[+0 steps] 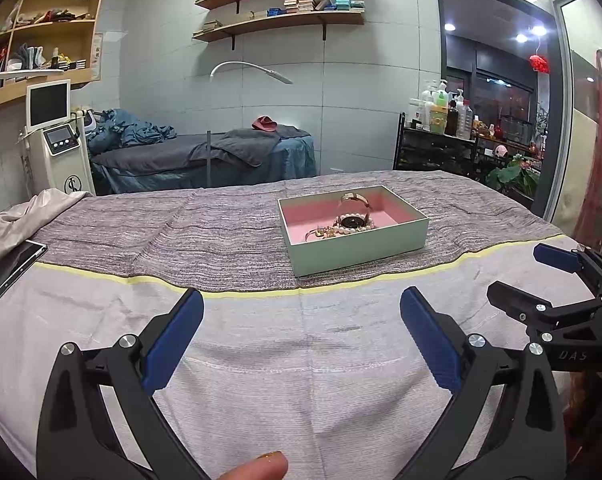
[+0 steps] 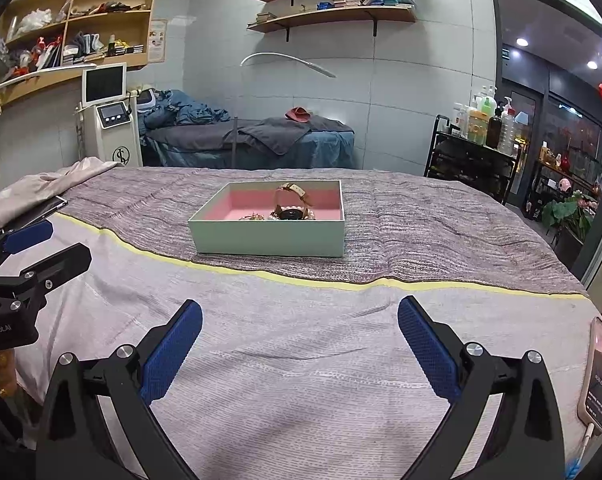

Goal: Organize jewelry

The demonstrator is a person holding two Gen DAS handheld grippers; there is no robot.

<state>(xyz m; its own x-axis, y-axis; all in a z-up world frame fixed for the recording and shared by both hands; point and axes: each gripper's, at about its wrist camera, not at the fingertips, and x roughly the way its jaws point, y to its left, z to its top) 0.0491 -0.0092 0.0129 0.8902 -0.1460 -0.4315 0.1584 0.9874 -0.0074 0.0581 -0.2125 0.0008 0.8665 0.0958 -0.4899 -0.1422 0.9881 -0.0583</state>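
Bed (image 2: 301,340): box (image 2: 269,236) at centre, watch (image 2: 291,204) and pearl bracelet (image 1: 355,230) inside; tablet (image 1: 5,272) at left edge; phone (image 2: 601,372) at right edge.

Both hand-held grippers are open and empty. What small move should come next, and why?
Probably bring the right hand-held gripper forward over the green box. The watch, pearls and gold pieces lie heaped together on its pink lining, while the left hand-held gripper also waits open, short of the box.
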